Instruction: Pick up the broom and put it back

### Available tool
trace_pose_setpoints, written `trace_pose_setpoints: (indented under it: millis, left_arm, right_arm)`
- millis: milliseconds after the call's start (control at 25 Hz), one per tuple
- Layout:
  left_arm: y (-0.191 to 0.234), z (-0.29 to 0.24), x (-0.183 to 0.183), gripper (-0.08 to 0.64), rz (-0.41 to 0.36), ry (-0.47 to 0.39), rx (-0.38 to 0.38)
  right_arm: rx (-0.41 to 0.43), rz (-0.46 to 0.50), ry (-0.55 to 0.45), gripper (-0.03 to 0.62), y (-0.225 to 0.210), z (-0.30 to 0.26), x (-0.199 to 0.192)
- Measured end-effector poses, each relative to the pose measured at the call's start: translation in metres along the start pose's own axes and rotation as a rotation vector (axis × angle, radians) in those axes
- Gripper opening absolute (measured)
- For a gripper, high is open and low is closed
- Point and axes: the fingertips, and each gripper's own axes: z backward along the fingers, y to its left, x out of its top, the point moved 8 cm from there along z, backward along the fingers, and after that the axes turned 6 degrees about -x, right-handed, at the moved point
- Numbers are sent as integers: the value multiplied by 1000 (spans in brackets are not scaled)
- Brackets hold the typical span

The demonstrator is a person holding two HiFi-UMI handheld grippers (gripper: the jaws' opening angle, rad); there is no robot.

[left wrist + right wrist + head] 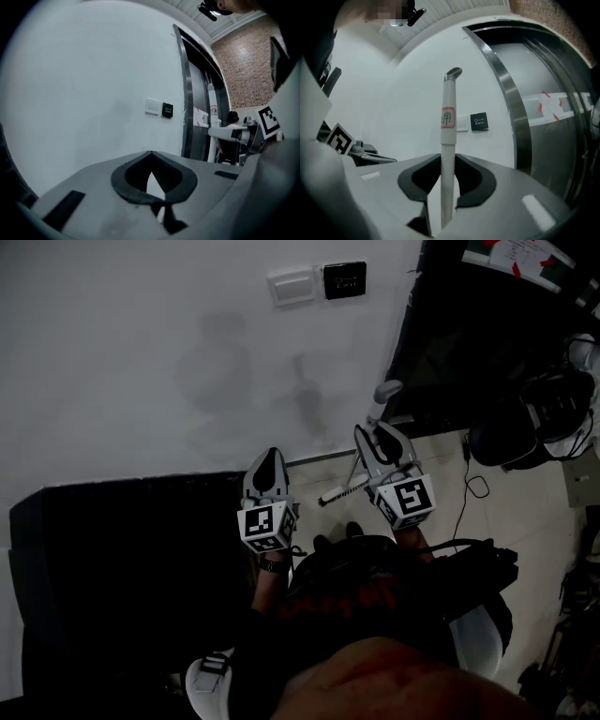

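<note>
The right gripper pinched the broom by its thin white handle, with one jaw pressed on each side of it. The handle stood straight up out of the jaws, and its bent grey tip was the highest part. A small label with a red edge was stuck on the handle, a little above the jaws. In the head view the right gripper was held up in front of the person, and the top of the broom poked out past it, near the white wall. The left gripper was held up just beside it, on the left. In the left gripper view its jaws were pressed together at the tips, and nothing was between them. On the wall were a white switch and a black sign, side by side. To the right of them stood a shiny metal door frame.
</note>
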Motion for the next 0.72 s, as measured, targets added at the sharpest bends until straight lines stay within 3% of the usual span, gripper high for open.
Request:
trace_pose_setpoints:
  millis: [280, 520, 720]
  left_arm:
    - [-6, -5, 5, 5, -24, -15, -38]
    - [-9, -3, 3, 5, 93, -56, -21]
    - [-12, 1, 1, 5, 114, -43, 0]
  right_arm:
    - [-16, 18, 8, 91, -3, 20, 5]
    - [-14, 27, 58, 91, -1, 28, 1]
    - [-4, 15, 87, 91, 1, 30, -2]
